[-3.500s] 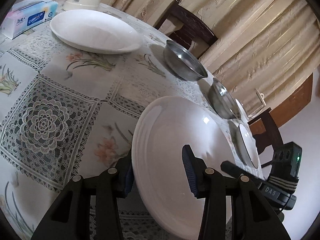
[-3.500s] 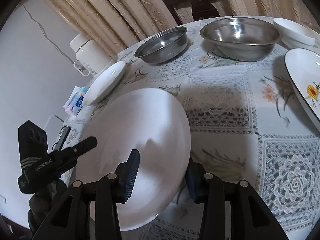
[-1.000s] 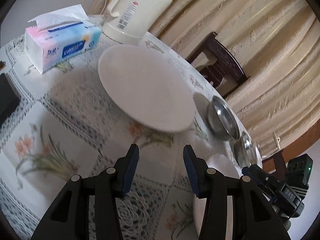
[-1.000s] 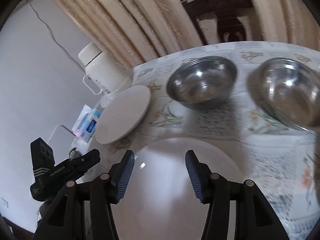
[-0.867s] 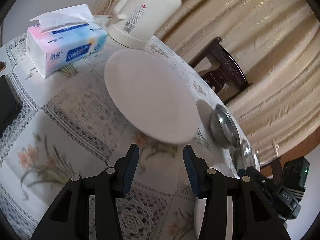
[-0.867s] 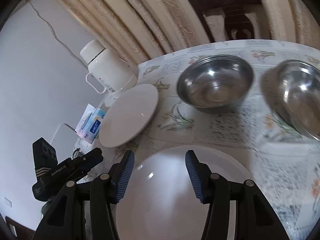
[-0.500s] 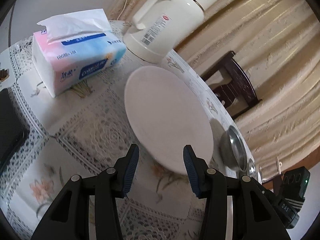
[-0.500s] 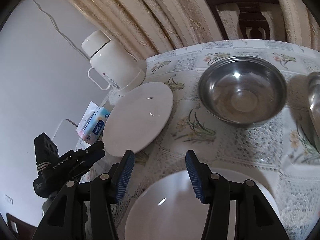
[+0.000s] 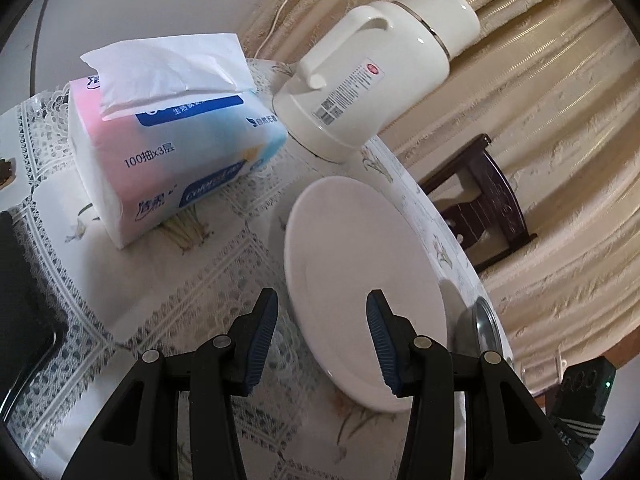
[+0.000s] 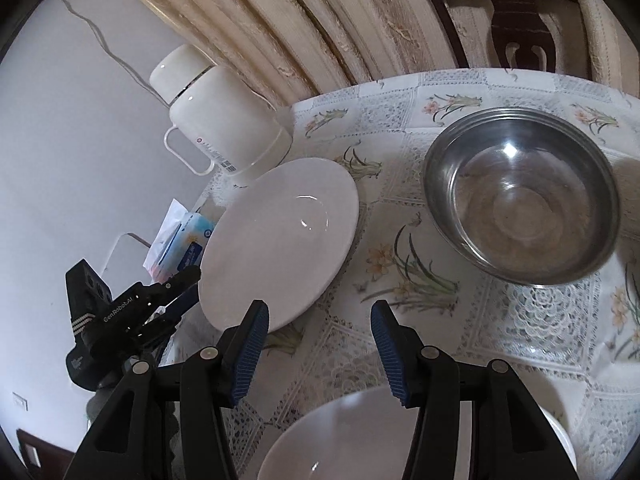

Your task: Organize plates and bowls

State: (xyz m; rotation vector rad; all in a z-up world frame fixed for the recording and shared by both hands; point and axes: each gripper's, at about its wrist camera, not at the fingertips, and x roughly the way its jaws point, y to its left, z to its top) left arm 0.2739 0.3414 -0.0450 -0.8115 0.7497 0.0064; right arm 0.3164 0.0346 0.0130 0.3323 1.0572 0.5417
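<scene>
A white plate (image 9: 360, 280) lies on the lace tablecloth close in front of my left gripper (image 9: 322, 338), which is open; the plate's near rim shows between the pads, untouched. In the right wrist view the same white plate (image 10: 280, 240) lies just beyond my right gripper (image 10: 318, 348), also open and holding nothing. The left gripper (image 10: 132, 312) reaches the plate's left rim there. A second white plate (image 10: 352, 440) lies under the right gripper's fingers. A steel bowl (image 10: 520, 196) stands to the right.
A white thermos jug (image 9: 380, 68) and a tissue pack (image 9: 172, 152) stand just behind the plate. A black flat object (image 9: 24, 292) lies at the left. A dark wooden chair (image 10: 520, 20) stands past the table edge, before beige curtains.
Both grippers, which together held the large white plate 3.5 s ago, have let it go and moved toward the smaller plate by the jug, which now looms closer.
</scene>
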